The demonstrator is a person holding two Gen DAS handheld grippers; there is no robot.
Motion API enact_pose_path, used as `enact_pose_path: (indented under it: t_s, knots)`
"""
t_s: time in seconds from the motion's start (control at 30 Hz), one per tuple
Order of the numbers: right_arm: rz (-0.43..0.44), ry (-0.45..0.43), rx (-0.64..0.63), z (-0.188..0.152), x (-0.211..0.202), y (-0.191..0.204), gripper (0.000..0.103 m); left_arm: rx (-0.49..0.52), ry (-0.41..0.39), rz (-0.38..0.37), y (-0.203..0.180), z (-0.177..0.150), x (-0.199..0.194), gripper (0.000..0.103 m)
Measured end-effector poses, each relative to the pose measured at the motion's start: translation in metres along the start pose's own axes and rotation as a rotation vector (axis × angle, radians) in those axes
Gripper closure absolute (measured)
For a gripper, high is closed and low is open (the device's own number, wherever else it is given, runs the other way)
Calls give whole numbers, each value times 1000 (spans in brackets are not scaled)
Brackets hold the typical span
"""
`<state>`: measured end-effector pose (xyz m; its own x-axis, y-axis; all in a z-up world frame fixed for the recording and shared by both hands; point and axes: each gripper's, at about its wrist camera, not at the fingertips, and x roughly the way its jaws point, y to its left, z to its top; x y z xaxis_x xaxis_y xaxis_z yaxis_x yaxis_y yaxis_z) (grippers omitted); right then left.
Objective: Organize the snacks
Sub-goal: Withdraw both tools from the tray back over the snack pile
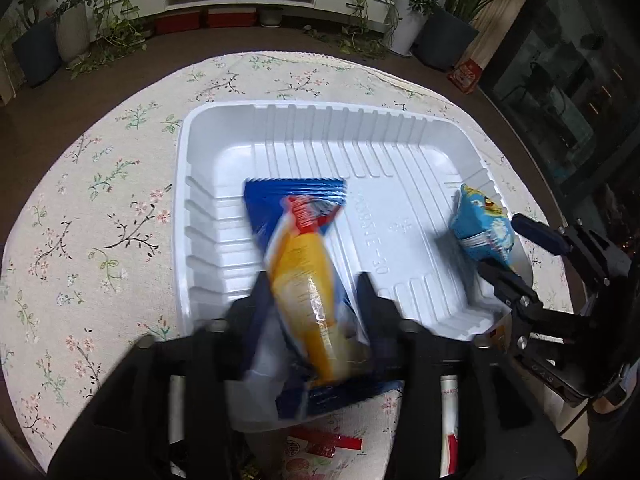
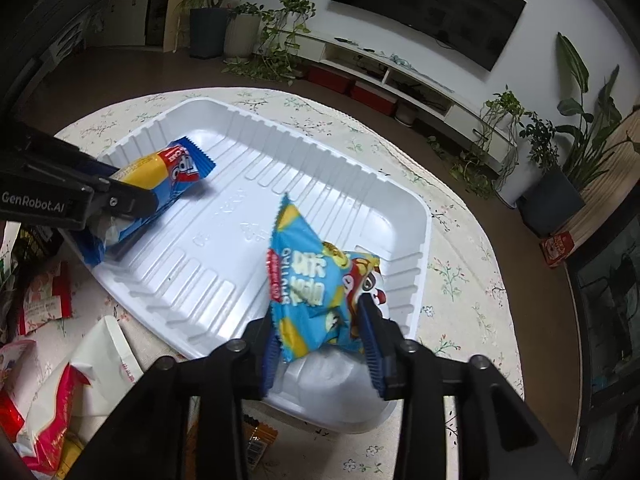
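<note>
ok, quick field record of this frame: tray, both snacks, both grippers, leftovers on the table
tray: white plastic tray on a floral tablecloth
left snack: blue-and-yellow packet, far end over the tray floor
right snack: light-blue packet, over the tray's near corner
left gripper: jaws astride its packet, gaps visible, no grip
right gripper: jaws either side of its packet, pads look clear of it
leftovers: red-and-white packets still outside the tray

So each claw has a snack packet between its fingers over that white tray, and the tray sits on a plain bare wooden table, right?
Not quite. The white tray sits on a floral tablecloth, not bare wood, as the left wrist view shows. The rest holds: the left gripper has the blue and yellow packet between its fingers, the right gripper the light blue packet.
</note>
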<state>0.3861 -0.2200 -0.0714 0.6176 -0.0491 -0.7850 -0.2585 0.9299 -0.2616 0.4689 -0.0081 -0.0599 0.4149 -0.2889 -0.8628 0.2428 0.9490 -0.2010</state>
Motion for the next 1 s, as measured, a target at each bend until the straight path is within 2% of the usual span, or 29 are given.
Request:
enact_pose_path:
  t_s: [0.03, 0.13, 0.2, 0.27, 0.3, 0.4, 0.47, 0.5, 0.57, 0.6, 0.67, 0.8, 0.87, 1.0]
  knots:
    - [0, -6, 10, 0, -1, -1, 42, -3, -16, 1, 0, -1, -5, 37]
    - [6, -33, 16, -2, -9, -1, 35, -21, -42, -16, 1, -3, -23, 36]
    - [-4, -50, 14, -2, -18, -2, 31, -16, -72, -28, 0, -8, -43, 25]
    - [-5, -70, 30, -4, -31, -6, 31, -3, -116, -32, -2, -18, -65, 8]
    - [1, -87, 53, -5, -43, -11, 30, 17, -163, -33, -2, -28, -86, 3]
    - [24, -143, 123, -16, -80, -23, 21, 77, -303, 40, -1, -63, -136, 0]
    - [47, -199, 185, -31, -113, -32, 16, 65, -369, 78, 6, -91, -164, 0]
    - [63, -222, 215, -38, -127, -37, 14, 39, -352, 104, 11, -106, -175, 0]
    - [112, -268, 291, -61, -160, -42, 11, -29, -269, 145, 23, -130, -185, 0]
    - [138, -284, 323, -72, -171, -44, 11, -94, -269, 133, 35, -151, -193, 0]
    - [203, -305, 383, -96, -193, -43, 10, -162, -304, 80, 49, -184, -207, 0]
    - [305, -308, 482, -148, -226, -28, 11, -231, -251, 70, 55, -252, -215, 0]
    - [351, -294, 527, -171, -234, -18, 12, -225, -244, 27, 42, -276, -219, 1]
    - [406, -260, 606, -213, -240, 12, 14, -124, -274, -15, 1, -308, -230, 1]
